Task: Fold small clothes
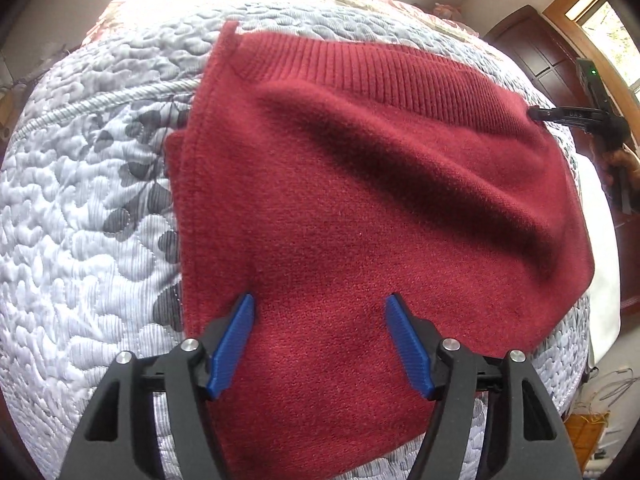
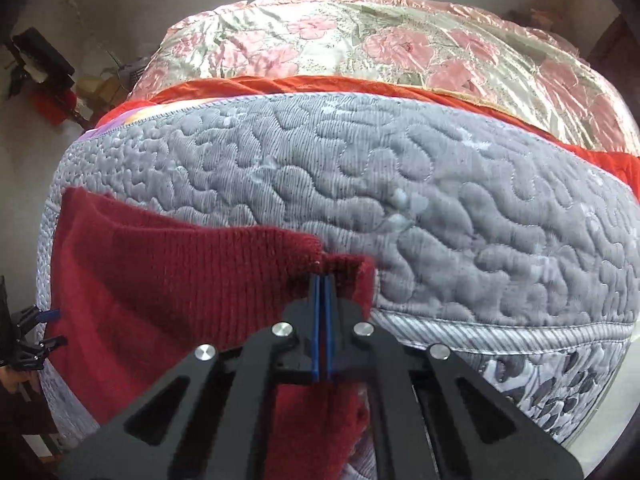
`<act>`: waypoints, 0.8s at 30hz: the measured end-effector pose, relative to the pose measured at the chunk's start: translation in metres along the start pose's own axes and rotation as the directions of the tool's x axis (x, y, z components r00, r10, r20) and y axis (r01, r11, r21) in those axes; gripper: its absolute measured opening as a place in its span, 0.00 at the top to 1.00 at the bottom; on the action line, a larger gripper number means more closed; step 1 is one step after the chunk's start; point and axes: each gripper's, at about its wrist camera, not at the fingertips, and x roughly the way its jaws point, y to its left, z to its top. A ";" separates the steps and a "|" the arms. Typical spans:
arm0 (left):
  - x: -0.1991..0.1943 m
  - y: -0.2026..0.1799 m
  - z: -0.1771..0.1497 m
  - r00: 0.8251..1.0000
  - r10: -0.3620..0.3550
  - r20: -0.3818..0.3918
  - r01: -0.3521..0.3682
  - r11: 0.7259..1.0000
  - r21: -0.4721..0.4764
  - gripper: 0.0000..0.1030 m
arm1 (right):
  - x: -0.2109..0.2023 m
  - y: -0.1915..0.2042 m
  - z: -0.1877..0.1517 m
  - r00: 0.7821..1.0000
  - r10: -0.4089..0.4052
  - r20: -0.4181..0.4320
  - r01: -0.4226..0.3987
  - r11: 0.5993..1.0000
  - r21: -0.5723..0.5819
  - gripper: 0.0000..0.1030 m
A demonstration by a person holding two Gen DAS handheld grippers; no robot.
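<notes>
The right gripper [image 2: 322, 280] is squeezed tight on a corner of the red sweater [image 1: 360, 208], right at its ribbed edge, with the two blue fingers [image 2: 327, 320] pressed together and only a thin bit of knit between them. It looks like it holds that corner up so the sweater can be pulled flat or folded over. The left gripper [image 1: 320, 312] is wide open, with its blue fingers spread apart over the near part of the sweater, and it holds nothing. I cannot tell if its tips touch the knit. It seems ready to pin or pinch the near side. The sweater lies spread on the grey quilt [image 1: 80, 200], with a soft fold across its middle. Beyond the sweater, past the quilt, is a pink flowery blanket [image 2: 360, 40].
</notes>
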 end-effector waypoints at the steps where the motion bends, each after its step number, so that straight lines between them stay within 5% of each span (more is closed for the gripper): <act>1: 0.000 0.001 0.000 1.000 -0.003 0.002 0.003 1.000 -0.004 0.33 | -0.005 -0.009 0.000 1.000 -0.012 0.021 0.012 1.000 0.025 1.00; 5: 0.000 0.004 -0.002 1.000 0.004 -0.003 -0.004 1.000 0.006 0.33 | -0.001 -0.045 0.001 0.997 -0.072 0.035 0.066 0.986 0.150 1.00; 9: 0.000 0.004 -0.001 1.000 -0.002 -0.012 0.002 1.000 0.006 0.33 | -0.006 -0.052 0.000 0.998 0.009 0.058 -0.021 0.978 0.209 1.00; 13: -0.024 0.002 0.012 0.997 -0.067 0.031 0.068 0.998 -0.013 0.33 | -0.036 -0.038 -0.004 0.992 0.084 0.093 -0.101 0.977 0.188 0.83; 16: -0.044 0.003 0.039 0.987 -0.111 0.114 0.111 0.994 0.009 0.27 | -0.042 -0.008 -0.003 0.993 0.089 0.079 -0.093 0.995 0.045 0.53; 24: -0.017 0.035 0.163 0.983 -0.010 0.184 0.012 1.000 -0.012 0.24 | 0.010 0.005 0.004 0.998 0.068 -0.013 -0.068 0.998 -0.004 0.53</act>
